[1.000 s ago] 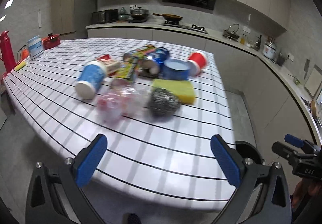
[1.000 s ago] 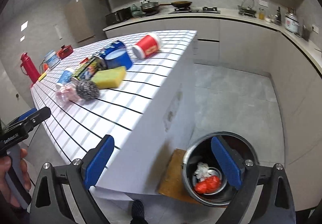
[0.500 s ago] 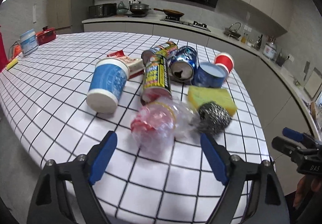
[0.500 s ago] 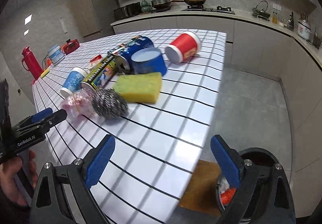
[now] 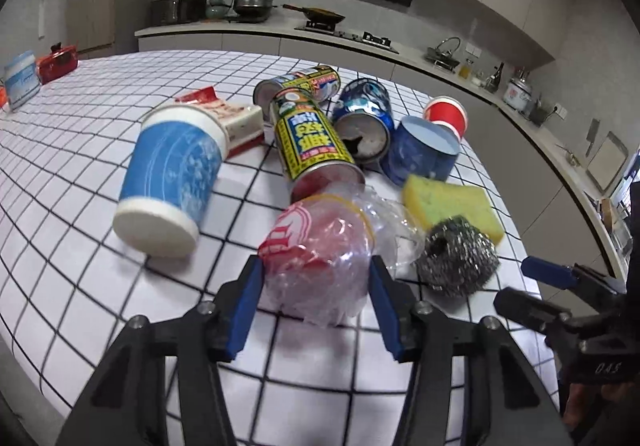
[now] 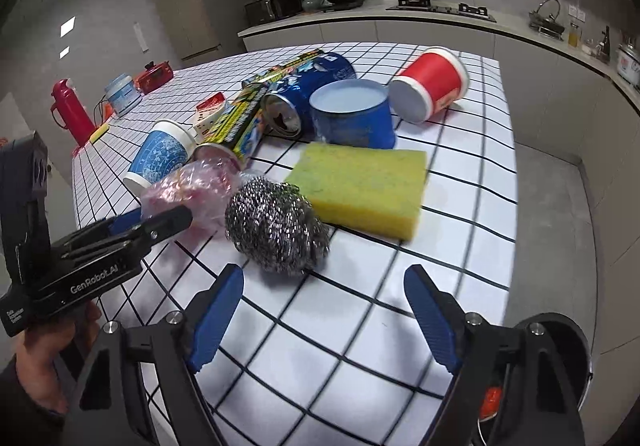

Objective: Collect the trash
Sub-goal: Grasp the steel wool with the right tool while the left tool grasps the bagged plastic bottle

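A crumpled clear plastic wrapper with red print (image 5: 320, 258) lies on the white gridded table (image 5: 80, 165), also in the right wrist view (image 6: 188, 185). My left gripper (image 5: 316, 314) has its blue pads on either side of the wrapper, jaws partly closed, touching or nearly touching it. My right gripper (image 6: 324, 320) is open and empty, just short of a steel wool scourer (image 6: 276, 226). Behind lie a yellow sponge (image 6: 364, 185), a blue paper cup (image 5: 168, 181), a yellow can (image 5: 312, 137), a blue can (image 5: 364, 117), a blue tub (image 6: 352, 117) and a red cup (image 6: 432, 83).
A black trash bin (image 6: 560, 358) with red waste inside stands on the floor below the table's near right corner. A red thermos (image 6: 72, 113), a white tub (image 6: 122, 91) and a red pot (image 6: 154, 71) sit at the table's far end. Kitchen counters run behind.
Both grippers have moved forward over the table toward the trash pile. My left gripper's jaws have narrowed around the plastic wrapper. The right gripper left the bin and now faces the scourer.
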### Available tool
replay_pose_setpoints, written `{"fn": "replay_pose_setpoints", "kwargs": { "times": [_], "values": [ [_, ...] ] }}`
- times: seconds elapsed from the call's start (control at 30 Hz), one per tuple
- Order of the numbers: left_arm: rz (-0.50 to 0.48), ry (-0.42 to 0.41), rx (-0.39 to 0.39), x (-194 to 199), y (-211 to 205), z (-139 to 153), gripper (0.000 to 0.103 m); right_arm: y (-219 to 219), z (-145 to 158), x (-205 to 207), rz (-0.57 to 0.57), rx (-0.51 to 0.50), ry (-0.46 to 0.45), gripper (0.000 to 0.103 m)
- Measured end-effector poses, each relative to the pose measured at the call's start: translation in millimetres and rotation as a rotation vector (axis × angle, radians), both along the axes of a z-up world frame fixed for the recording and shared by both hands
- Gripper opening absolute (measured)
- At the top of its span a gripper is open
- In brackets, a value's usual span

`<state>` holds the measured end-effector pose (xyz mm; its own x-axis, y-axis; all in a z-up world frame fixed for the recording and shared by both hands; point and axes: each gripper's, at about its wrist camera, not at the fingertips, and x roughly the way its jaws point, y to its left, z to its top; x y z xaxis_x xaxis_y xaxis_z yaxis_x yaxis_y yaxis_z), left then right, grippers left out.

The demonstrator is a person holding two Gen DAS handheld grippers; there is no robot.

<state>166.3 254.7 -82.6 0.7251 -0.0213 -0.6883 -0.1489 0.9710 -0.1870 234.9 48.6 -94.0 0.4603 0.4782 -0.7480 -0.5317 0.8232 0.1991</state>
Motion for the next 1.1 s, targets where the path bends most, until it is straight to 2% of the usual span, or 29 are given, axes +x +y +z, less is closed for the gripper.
{"fn": "replay_pose_setpoints", "kwargs": {
  "times": [0.1,0.23,0.3,0.33,0.37,0.4,0.47,0.63,0.67,0.73,0.77,0.8,0.93,1.0,1.1],
  "values": [
    [0.000,-0.002,0.018,-1,5,1,0.053,11,-5,7,0.004,0.002,0.005,0.082],
    [-0.001,-0.004,0.017,-6,12,0,0.053,24,-11,16,0.015,0.018,0.013,0.069],
    [-0.003,-0.005,0.018,-8,13,1,0.053,30,-14,20,0.027,0.019,0.020,0.051],
    [-0.001,-0.005,0.017,-9,14,0,0.053,32,-15,20,0.034,0.023,0.022,0.047],
    [0.001,-0.005,0.015,-11,14,0,0.053,33,-16,19,0.037,0.023,0.020,0.037],
    [0.002,-0.006,0.013,-12,14,0,0.053,33,-16,18,0.044,0.027,0.019,0.017],
    [0.006,-0.008,0.013,-14,14,2,0.052,31,-15,15,0.045,0.026,0.015,0.001],
    [0.015,-0.014,0.016,-19,9,4,0.052,24,-11,10,0.048,0.021,0.006,0.001],
    [0.017,-0.017,0.019,-20,9,5,0.052,23,-7,8,0.048,0.016,-0.013,0.005],
    [0.026,-0.019,0.025,-22,9,5,0.052,23,-2,8,0.049,0.007,-0.049,0.038],
    [0.031,-0.020,0.024,-23,11,6,0.052,24,0,9,0.050,0.011,-0.066,0.065],
    [0.035,-0.020,0.024,-24,12,6,0.052,26,3,9,0.044,0.009,-0.087,0.077],
    [0.056,-0.021,0.039,-28,20,7,0.052,40,12,15,0.065,0.003,-0.129,0.077],
    [0.076,-0.019,0.036,-28,27,5,0.052,49,10,20,0.083,-0.012,-0.132,0.065],
    [0.102,-0.013,0.024,-27,35,2,0.052,62,1,28,0.109,-0.043,-0.113,0.061]
  ]
}}
